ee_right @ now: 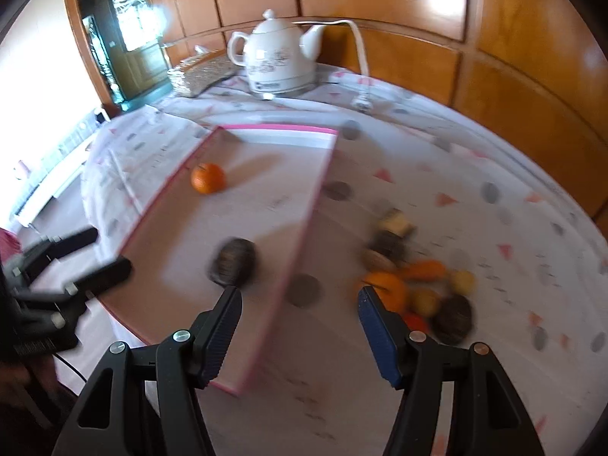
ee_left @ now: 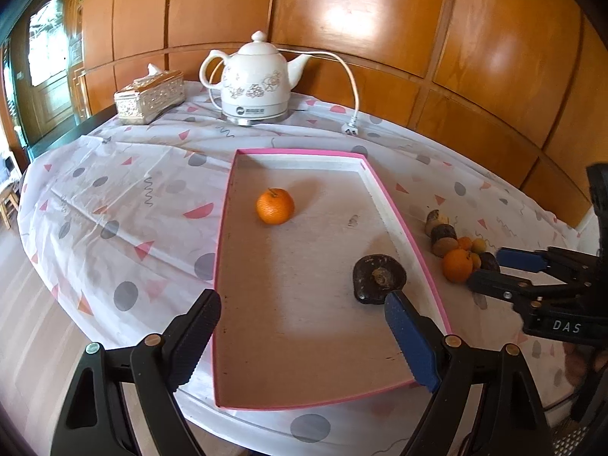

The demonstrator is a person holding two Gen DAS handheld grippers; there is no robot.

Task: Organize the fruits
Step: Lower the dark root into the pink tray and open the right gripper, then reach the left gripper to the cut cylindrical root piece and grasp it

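A pink-rimmed tray (ee_left: 224, 228) lies on the table and holds an orange (ee_left: 275, 206) and a dark round fruit (ee_left: 379, 278). In the right wrist view the tray (ee_right: 304, 205) shows the same orange (ee_right: 207, 178) and dark fruit (ee_right: 232, 262). A pile of fruits (ee_left: 458, 245) lies on the cloth right of the tray, with an orange (ee_right: 385, 288) at its near side. My left gripper (ee_left: 302, 336) is open and empty over the tray's near end. My right gripper (ee_right: 300, 328) is open and empty, just short of the pile; it also shows in the left wrist view (ee_left: 486, 268).
A white electric kettle (ee_left: 255, 79) with its cord and plug (ee_left: 350, 127) stands at the back of the table. A gold tissue box (ee_left: 149, 95) sits to its left. A patterned cloth (ee_left: 125, 205) covers the table. Wooden panels form the wall behind.
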